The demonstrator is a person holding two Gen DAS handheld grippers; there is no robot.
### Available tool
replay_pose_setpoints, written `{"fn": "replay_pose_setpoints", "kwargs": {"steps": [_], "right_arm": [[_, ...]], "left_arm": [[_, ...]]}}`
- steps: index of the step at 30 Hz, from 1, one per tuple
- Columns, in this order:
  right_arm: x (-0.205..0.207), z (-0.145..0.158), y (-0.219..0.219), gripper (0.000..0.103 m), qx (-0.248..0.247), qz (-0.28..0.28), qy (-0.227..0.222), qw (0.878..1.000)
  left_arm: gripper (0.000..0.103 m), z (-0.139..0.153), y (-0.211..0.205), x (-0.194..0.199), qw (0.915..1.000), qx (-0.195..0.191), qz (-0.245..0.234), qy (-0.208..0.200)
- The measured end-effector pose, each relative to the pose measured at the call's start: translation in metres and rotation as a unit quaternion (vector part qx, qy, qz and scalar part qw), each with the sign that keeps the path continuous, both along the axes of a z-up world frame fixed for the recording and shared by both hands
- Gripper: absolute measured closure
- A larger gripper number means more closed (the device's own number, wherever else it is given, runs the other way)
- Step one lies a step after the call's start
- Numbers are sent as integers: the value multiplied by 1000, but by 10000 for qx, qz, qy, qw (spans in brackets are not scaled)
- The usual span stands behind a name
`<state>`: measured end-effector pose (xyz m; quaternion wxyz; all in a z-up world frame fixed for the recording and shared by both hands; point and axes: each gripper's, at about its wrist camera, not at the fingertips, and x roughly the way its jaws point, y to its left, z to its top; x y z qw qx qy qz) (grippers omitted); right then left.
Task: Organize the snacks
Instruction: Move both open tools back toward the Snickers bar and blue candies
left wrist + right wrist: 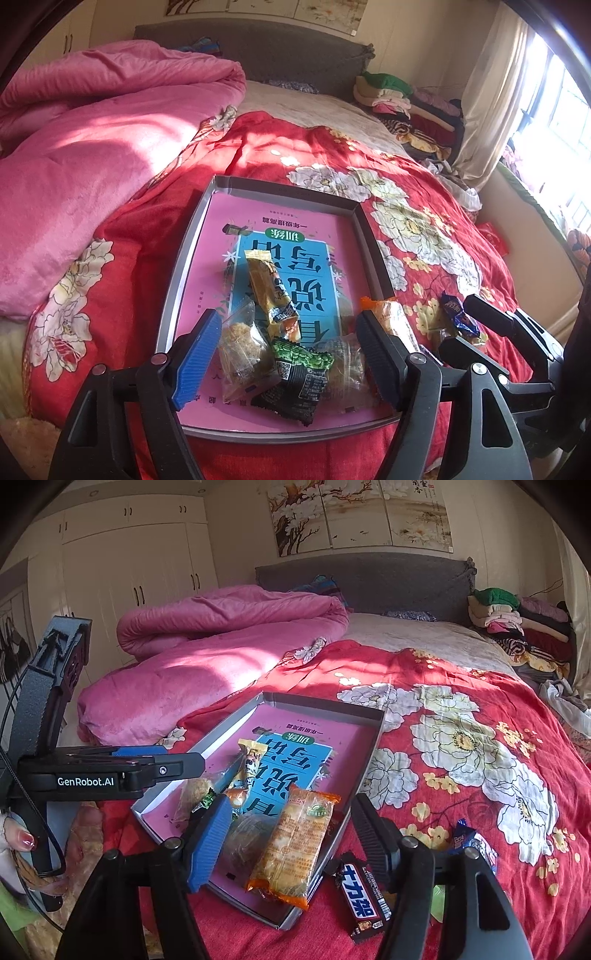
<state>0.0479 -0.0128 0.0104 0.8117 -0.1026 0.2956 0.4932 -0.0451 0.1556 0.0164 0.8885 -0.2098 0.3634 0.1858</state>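
A grey tray [173, 280] with a pink book inside lies on the red floral bedspread. It holds a yellow snack bar [271, 295], a clear pastry pack [240, 354], a green-black pack [299, 376] and another clear pack [345, 365]. My left gripper [284, 354] is open above these, holding nothing. An orange pack [295, 843] leans over the tray's right rim [371, 753]. My right gripper [288, 843] is open on either side of the orange pack. A dark chocolate bar [364, 897] and a blue candy [474, 843] lie on the bedspread right of the tray.
A pink quilt [92, 147] is heaped at the left of the bed. Folded clothes [406, 99] are stacked at the far right by the curtain and window. The grey headboard [388, 579] and white wardrobes [129, 572] are behind.
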Motion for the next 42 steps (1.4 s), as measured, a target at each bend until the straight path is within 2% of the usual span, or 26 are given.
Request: {"fn": "replay_pose_setpoints", "kwargs": {"steps": [4,18,20,27,31,42], "right_arm": [[1,5,-4,34,62,-59,-99,9999],[1,14,-15,30,187,-138,-147,9996],[3,16,-19,26,234,-185,-139,9995],[16,25,-40,20,419,-461,-108,9980],[26,31,-57,13,553,-638,-105,9964],[46,44,-96,12,734,-1075,-174,9913]], "left_arm": [[26,7,-4,-3,9998,94,-38,-162],[26,13,-15,-1,9994,237,-195,-181],[26,15,-17,-1,9993,245,-220,-192],[26,20,-25,-1,9988,286,-299,-263],[26,22,-31,1,9985,356,-320,-263],[26,29,-45,3,9976,362,-489,-321]]}}
